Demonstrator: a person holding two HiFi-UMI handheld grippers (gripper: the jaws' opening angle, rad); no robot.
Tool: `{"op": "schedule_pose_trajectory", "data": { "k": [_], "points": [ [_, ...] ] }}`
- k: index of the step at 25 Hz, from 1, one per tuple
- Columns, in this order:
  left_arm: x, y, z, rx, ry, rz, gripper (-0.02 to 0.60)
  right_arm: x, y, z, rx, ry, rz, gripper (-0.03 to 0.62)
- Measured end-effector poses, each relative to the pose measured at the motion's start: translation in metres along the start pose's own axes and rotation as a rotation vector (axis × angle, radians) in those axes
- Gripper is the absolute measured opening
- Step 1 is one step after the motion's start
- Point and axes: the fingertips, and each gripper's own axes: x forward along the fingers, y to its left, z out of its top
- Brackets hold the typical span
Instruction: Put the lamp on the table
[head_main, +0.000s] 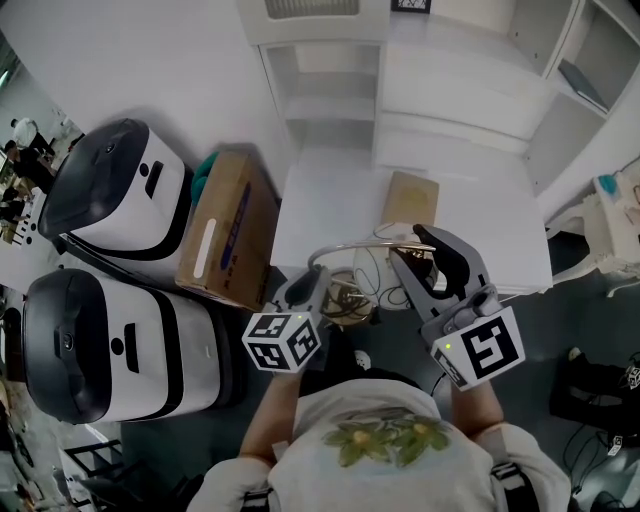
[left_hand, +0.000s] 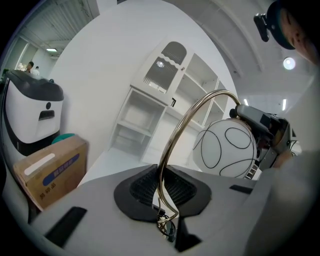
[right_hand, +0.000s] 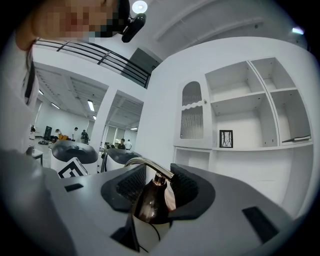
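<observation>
— Where's the lamp (head_main: 350, 244)?
— At the near edge of the white table (head_main: 320, 205), carried between both grippers.
— How?
— The left gripper (left_hand: 162, 187), drawn close to the body, pinches the curved stem (left_hand: 185, 125). The right gripper (right_hand: 152, 192), reaching forward, clamps the dark cap (right_hand: 150, 200) above the globe (left_hand: 225, 149).

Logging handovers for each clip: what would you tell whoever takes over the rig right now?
Left gripper: shut on the lamp, at its curved stem.
Right gripper: shut on the dark cap above the globe shade.
Lamp hangs between both, at the near edge of the white table, apparently not resting on it.
Done: lamp lifted. Left: set it on the table, release.
</observation>
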Motion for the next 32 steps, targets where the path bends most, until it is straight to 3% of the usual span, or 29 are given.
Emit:
{"op": "schedule_pose_trajectory", "data": {
  "k": [8, 18, 32],
  "points": [
    [0.036, 0.022, 0.015, -0.005, 0.031, -0.008, 0.058, 0.035, -0.023, -0.011, 0.007, 0.023, -0.018, 0.169],
    [0.09, 0.045, 0.061, 0.023, 0.032, -0.035, 0.058, 0.086, -0.066, -0.006, 0.002, 0.011, -0.052, 0.169],
    [0.161, 0.061, 0.108, 0.048, 0.039, -0.118, 0.058, 0.137, -0.118, 0.0, -0.038, 0.008, -0.127, 0.169]
  ]
}}
